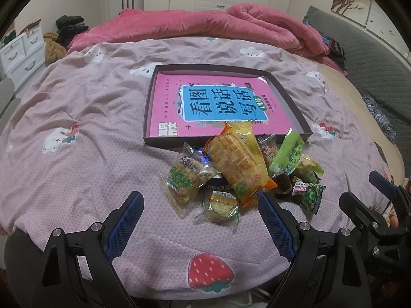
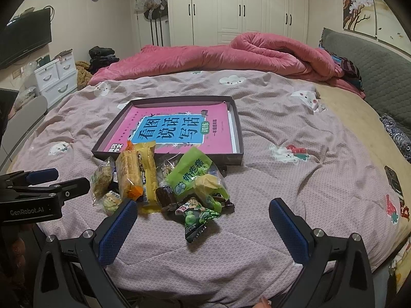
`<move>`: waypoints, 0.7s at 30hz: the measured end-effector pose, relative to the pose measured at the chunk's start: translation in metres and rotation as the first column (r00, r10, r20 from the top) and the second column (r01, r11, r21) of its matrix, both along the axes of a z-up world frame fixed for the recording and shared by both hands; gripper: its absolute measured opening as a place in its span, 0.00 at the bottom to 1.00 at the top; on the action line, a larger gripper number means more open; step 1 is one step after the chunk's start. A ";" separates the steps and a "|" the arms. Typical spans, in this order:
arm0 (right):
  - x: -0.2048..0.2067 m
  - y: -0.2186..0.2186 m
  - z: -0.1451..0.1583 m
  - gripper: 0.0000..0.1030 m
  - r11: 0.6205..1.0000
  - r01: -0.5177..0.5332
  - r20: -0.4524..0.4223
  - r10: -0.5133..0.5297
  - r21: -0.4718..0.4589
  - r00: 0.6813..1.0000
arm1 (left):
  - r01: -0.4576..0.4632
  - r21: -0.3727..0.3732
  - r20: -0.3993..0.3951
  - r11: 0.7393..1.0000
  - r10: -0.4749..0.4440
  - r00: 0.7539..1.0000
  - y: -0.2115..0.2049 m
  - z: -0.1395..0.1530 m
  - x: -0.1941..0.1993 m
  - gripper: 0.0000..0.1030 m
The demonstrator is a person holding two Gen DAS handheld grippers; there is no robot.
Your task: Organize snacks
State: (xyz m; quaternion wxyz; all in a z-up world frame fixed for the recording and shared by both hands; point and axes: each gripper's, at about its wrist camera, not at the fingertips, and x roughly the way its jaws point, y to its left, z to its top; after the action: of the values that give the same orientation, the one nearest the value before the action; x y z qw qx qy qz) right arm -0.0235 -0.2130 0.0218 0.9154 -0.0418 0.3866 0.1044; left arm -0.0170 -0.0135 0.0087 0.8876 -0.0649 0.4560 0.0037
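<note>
A heap of wrapped snacks lies on the bed in front of a shallow dark box [image 1: 150, 107] [image 2: 239, 128] that holds a pink and blue book [image 1: 213, 102] [image 2: 177, 125]. On top lies a long orange-yellow packet [image 1: 239, 164] [image 2: 137, 169]. Beside it are a clear oat-bar packet [image 1: 182, 179], a small round cake packet [image 1: 221, 204], a light green candy bag [image 1: 289, 151] [image 2: 190, 172] and a dark green pea packet [image 1: 309, 195] [image 2: 197, 215]. My left gripper [image 1: 200, 202] is open just short of the heap. My right gripper [image 2: 203, 210] is open around the pea packet's near end, touching nothing.
The bed has a pink patterned sheet [image 1: 90, 133] [image 2: 282, 184], with a rolled pink quilt [image 1: 205, 25] [image 2: 231, 54] at the far side. White drawers [image 1: 18, 54] [image 2: 56, 79] stand left. A grey headboard [image 2: 380, 74] runs along the right.
</note>
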 end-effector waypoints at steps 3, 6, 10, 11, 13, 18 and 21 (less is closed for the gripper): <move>-0.001 0.000 -0.001 1.00 1.000 0.000 -0.005 0.000 -0.001 1.000 | -0.005 -0.002 -0.005 1.000 0.005 1.000 0.001 -0.002 0.001 0.88; 0.000 0.001 -0.004 1.00 1.000 0.002 -0.016 -0.002 0.002 1.000 | -0.013 -0.007 -0.013 1.000 0.012 1.000 0.003 -0.004 0.003 0.88; 0.004 -0.001 -0.009 1.00 1.000 0.007 -0.041 -0.006 0.013 0.999 | -0.026 -0.021 -0.031 0.999 0.025 0.999 0.007 -0.008 0.005 0.88; 0.006 -0.002 -0.010 1.00 1.000 0.007 -0.050 -0.007 0.015 0.999 | -0.030 -0.024 -0.036 0.999 0.029 0.999 0.008 -0.009 0.006 0.88; 0.009 -0.002 -0.014 1.00 1.000 0.009 -0.069 -0.008 0.017 0.998 | -0.043 -0.029 -0.048 0.999 0.041 0.998 0.012 -0.011 0.008 0.88; 0.015 -0.002 -0.021 1.00 1.000 0.003 -0.102 0.000 0.023 0.995 | -0.079 -0.052 -0.082 0.996 0.075 0.994 0.024 -0.021 0.013 0.88; 0.016 -0.003 -0.023 1.00 1.000 0.004 -0.110 -0.001 0.029 0.994 | -0.097 -0.057 -0.097 0.994 0.091 0.991 0.030 -0.026 0.016 0.88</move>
State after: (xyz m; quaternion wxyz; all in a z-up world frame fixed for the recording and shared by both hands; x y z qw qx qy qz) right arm -0.0071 -0.2155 -0.0010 0.8934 -0.0222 0.4348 0.1108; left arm -0.0012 0.0164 -0.0175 0.8614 -0.1135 0.4939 0.0344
